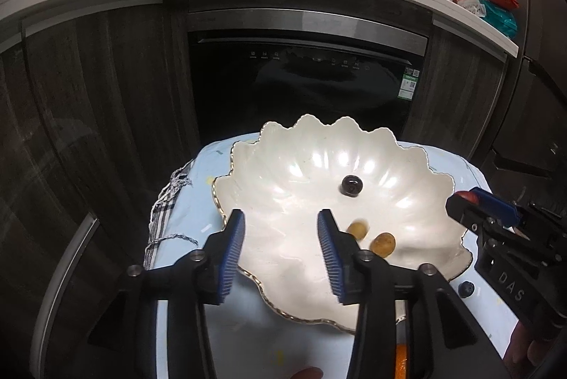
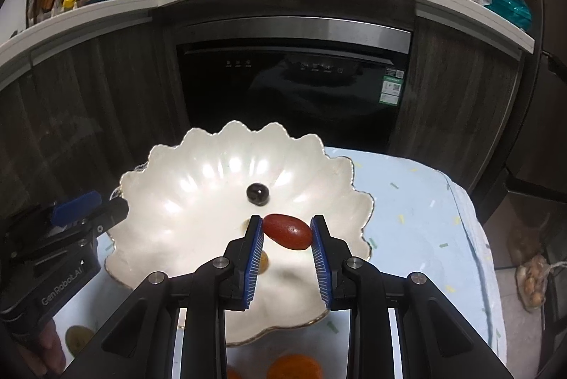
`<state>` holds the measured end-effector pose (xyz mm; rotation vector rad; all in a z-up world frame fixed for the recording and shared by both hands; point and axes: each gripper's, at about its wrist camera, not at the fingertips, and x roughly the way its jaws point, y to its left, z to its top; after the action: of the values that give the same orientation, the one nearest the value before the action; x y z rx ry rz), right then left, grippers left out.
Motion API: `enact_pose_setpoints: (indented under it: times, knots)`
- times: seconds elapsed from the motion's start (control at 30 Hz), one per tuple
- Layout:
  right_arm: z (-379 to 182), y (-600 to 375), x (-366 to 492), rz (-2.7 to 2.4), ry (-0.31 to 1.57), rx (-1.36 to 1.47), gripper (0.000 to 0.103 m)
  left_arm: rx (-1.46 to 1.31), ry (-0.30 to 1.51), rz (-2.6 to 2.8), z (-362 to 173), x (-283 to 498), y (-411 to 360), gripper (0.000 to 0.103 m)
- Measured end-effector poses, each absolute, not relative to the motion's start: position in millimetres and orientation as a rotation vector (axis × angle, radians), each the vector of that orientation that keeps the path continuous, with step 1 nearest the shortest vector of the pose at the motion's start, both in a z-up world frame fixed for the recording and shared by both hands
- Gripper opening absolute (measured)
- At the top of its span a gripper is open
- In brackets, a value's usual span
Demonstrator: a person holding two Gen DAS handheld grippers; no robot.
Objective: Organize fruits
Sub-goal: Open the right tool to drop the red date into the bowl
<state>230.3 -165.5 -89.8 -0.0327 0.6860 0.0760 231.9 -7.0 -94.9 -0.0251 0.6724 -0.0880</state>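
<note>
While the left gripper (image 1: 281, 232) hung low in the left wrist frame, its fingers stood apart with nothing between them, over the white scalloped bowl (image 1: 283, 152) holding a dark berry (image 1: 351, 185) and two tan fruits (image 1: 382, 243). Lower centre in the right wrist frame, the right gripper (image 2: 287, 232) was clamped on a red oval fruit (image 2: 287, 232) above the bowl.

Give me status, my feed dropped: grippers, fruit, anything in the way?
Left gripper open, empty, over shell plate. Right gripper shut on red fruit above plate. Dark berry in plate. Path clear.
</note>
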Motion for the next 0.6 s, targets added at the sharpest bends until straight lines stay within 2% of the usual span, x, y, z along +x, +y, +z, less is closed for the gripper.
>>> enact_pose_setpoints:
  times: [0.2,0.27,0.37,0.6]
  knots:
    - [-94.4,-163.7,231.5,0.069,0.704,-0.032,0.030,-0.033,0.673,-0.064,-95.9,232.8,-1.2,0.057]
    - [-94.7,-163.8,231.0,0.061,0.703,-0.031,0.043,-0.040,0.674,-0.058,-95.8,233.1,0.8,0.060]
    - [-93.5,-165.7,229.2,0.050,0.693,-0.024,0.054,-0.047,0.676,-0.051,-95.7,232.8,3.4,0.064]
    - [-90.5,-166.9,226.5,0.034,0.690,-0.026,0.055,-0.047,0.680,-0.045,-94.9,229.5,3.6,0.075]
